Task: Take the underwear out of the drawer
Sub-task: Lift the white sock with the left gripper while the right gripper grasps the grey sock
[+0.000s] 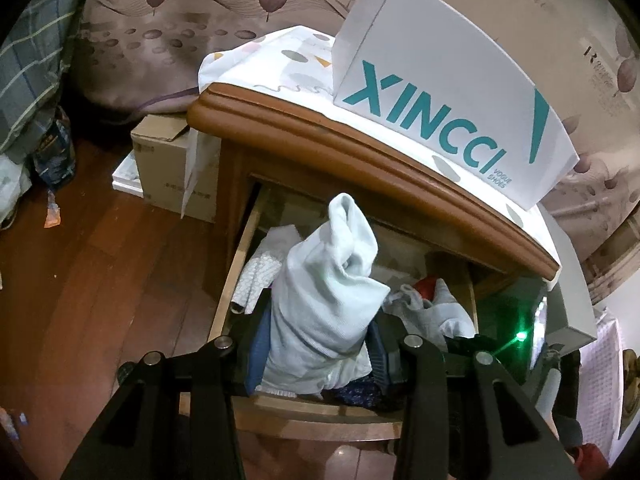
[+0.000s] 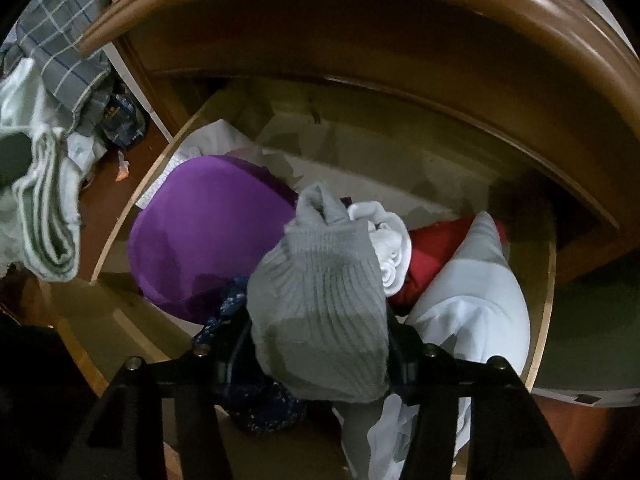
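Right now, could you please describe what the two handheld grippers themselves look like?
Both the left gripper and right gripper are matte black, with angular linkage arms joined by round silver pins. The left gripper's fingers carry blue ribbed pads. No hands or sleeves show.

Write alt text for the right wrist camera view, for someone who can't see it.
The right gripper closes around a grey ribbed garment in an open wooden drawer. Around it lie a purple garment, a red one, and pale white clothing, beneath the nightstand's overhanging top.
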Motion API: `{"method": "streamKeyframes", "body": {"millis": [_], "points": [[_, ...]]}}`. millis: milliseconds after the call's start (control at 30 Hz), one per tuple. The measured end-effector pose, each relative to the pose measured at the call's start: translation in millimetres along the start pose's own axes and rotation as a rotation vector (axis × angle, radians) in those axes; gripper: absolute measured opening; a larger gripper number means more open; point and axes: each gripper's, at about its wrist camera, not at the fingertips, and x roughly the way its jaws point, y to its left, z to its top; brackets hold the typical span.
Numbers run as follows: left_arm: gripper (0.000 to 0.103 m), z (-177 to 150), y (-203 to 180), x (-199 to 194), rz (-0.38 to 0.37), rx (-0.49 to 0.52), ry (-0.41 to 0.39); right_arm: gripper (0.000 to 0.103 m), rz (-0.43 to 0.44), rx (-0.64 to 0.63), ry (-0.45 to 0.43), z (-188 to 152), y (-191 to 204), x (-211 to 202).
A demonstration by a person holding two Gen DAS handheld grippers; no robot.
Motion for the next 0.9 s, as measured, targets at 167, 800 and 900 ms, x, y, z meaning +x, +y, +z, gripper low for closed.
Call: {"method": "streamKeyframes", "body": {"millis": [167,800,900], "points": [[0.039,1,0,-1,0.005,-0.002,-0.004,0.054,0.014,0.014,-0.028,-3,-6,-8],[0.039,2,1,-5,0.013,-0.003,-0.009,0.060,0.165,0.189,0.023,-3,-42,-7],[0.039,2,1,-5,0.016,-0.003,-0.008,0.060,0.104,0.173,0.025,-2,-40,-3]]}}
